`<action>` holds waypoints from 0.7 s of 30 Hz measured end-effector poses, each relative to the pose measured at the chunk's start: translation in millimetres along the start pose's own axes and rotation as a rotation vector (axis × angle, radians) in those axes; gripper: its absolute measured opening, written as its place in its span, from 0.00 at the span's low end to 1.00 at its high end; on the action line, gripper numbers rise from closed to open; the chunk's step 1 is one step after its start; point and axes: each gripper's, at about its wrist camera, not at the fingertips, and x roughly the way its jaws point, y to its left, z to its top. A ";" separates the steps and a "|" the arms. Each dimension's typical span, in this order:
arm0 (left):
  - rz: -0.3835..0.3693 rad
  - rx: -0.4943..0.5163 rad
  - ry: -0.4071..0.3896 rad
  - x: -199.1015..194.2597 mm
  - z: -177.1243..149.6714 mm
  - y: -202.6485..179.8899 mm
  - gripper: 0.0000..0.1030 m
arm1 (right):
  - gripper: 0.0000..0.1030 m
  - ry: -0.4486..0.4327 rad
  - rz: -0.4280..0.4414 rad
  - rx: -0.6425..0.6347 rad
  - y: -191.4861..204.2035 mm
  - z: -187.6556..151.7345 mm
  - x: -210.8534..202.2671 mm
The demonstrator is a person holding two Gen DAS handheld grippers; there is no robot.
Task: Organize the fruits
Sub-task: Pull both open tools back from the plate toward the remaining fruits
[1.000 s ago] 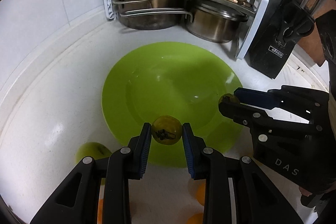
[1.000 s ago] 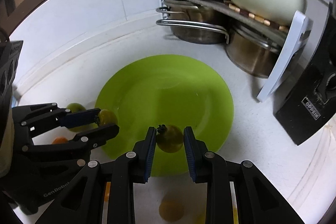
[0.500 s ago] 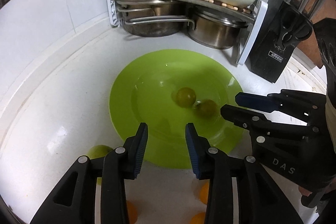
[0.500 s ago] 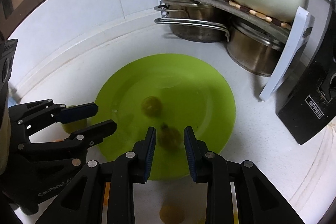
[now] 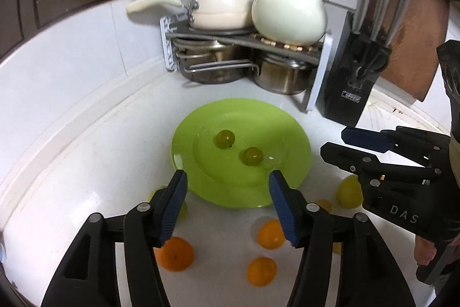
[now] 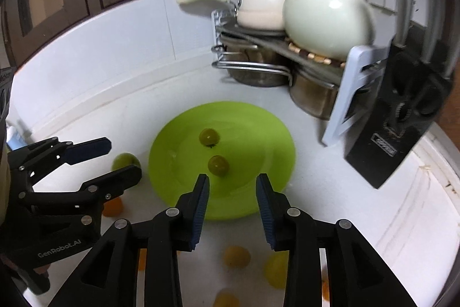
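Note:
A lime-green plate lies on the white counter with two small green fruits on it, also in the right wrist view. My left gripper is open and empty, raised over the plate's near rim. My right gripper is open and empty above the near rim too; it shows in the left wrist view. Oranges and yellow-green fruits lie on the counter in front of and beside the plate.
A pot rack with steel pots, a cream pan and a white teapot stands behind the plate. A black knife block stands at the back right. The tiled wall curves along the left.
Both grippers let go of their green fruits onto the plate, opened wider, and drew back and up. The two fruits rolled to rest on the plate.

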 end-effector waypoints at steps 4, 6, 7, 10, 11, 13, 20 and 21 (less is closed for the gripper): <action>0.010 -0.001 -0.032 -20.7 -4.9 -2.7 0.66 | 0.43 -0.036 -0.010 0.007 2.1 -9.3 -25.0; 0.017 -0.003 -0.045 -31.6 -10.0 -3.8 0.68 | 0.48 -0.049 -0.019 0.009 3.6 -13.3 -35.0; 0.019 -0.003 -0.050 -36.9 -13.0 -4.5 0.69 | 0.51 -0.057 -0.022 0.009 4.1 -14.8 -39.5; 0.025 -0.006 -0.058 -49.8 -22.0 -5.3 0.72 | 0.57 -0.084 -0.038 0.009 5.6 -22.2 -53.6; 0.026 -0.007 -0.061 -54.1 -25.5 -5.9 0.73 | 0.58 -0.092 -0.041 0.010 6.7 -24.3 -57.6; 0.026 -0.006 -0.065 -61.2 -32.2 -7.5 0.73 | 0.58 -0.106 -0.049 0.008 9.3 -29.5 -66.5; 0.037 0.009 -0.099 -79.6 -52.9 -11.3 0.76 | 0.58 -0.142 -0.076 -0.003 19.4 -49.2 -89.2; 0.038 0.013 -0.103 -81.1 -55.6 -12.0 0.76 | 0.58 -0.145 -0.080 -0.005 21.1 -52.2 -91.0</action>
